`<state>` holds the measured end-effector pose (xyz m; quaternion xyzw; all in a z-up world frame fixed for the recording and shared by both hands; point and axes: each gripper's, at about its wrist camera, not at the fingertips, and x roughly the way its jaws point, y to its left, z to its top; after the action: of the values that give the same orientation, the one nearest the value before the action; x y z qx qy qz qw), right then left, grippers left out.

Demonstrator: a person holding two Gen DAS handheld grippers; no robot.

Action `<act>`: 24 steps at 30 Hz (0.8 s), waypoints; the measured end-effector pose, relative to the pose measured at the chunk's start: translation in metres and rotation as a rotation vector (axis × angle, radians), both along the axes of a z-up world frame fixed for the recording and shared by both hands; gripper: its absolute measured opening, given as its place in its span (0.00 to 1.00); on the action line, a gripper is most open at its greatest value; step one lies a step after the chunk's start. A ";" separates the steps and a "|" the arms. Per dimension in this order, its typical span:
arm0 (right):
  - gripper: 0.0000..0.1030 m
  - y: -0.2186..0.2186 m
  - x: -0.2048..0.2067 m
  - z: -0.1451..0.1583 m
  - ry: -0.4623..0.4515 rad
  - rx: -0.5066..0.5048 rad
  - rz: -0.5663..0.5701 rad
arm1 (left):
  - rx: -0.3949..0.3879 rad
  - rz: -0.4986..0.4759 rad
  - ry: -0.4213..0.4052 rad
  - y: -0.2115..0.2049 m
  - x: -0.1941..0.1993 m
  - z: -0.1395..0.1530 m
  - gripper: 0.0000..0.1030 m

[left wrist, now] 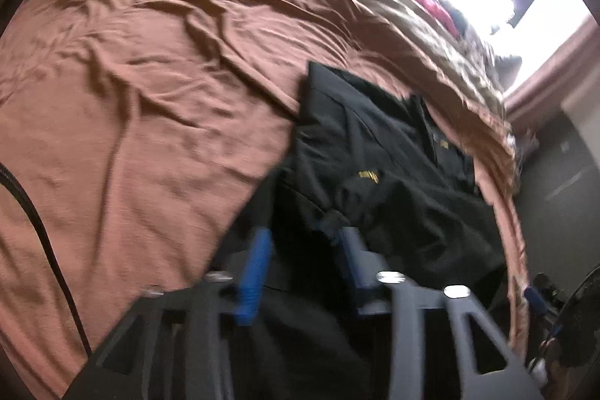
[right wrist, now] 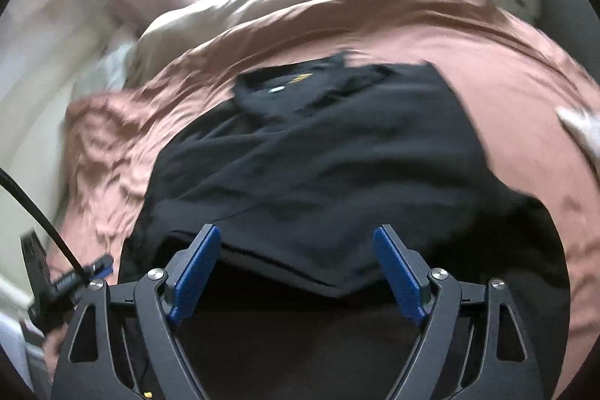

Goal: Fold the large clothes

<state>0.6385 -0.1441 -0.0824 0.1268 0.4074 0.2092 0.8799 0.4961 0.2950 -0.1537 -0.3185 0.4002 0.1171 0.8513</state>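
Rumpled rust bedsheet [left wrist: 150, 81] under a creased black garment [right wrist: 318, 156] with gold lettering, both grippers' jaws released.

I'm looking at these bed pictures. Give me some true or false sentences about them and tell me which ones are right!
1. The black garment lies on a brownish-pink bedsheet. True.
2. The right gripper is clamped shut on the garment. False: its jaws stand wide apart with nothing pinched.
3. The garment has a small yellow mark. True.
4. The sheet is smooth and flat. False: it is full of wrinkles.
5. The left gripper hangs over bare floor. False: it is over the black garment's edge.
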 end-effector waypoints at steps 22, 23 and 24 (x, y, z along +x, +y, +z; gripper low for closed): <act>0.53 -0.134 0.060 -0.106 0.281 0.510 -0.263 | 0.257 -0.137 0.112 -0.093 0.046 -0.038 0.35; 0.40 -0.137 0.063 -0.107 0.273 0.506 -0.269 | 0.260 -0.150 0.110 -0.096 0.046 -0.036 0.22; 0.34 -0.138 0.066 -0.109 0.269 0.494 -0.277 | 0.262 -0.160 0.108 -0.098 0.047 -0.033 0.16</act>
<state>0.7044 -0.2819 -0.1911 0.4174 0.4361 0.1614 0.7807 0.5428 0.1973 -0.1869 -0.1648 0.4509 0.1171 0.8693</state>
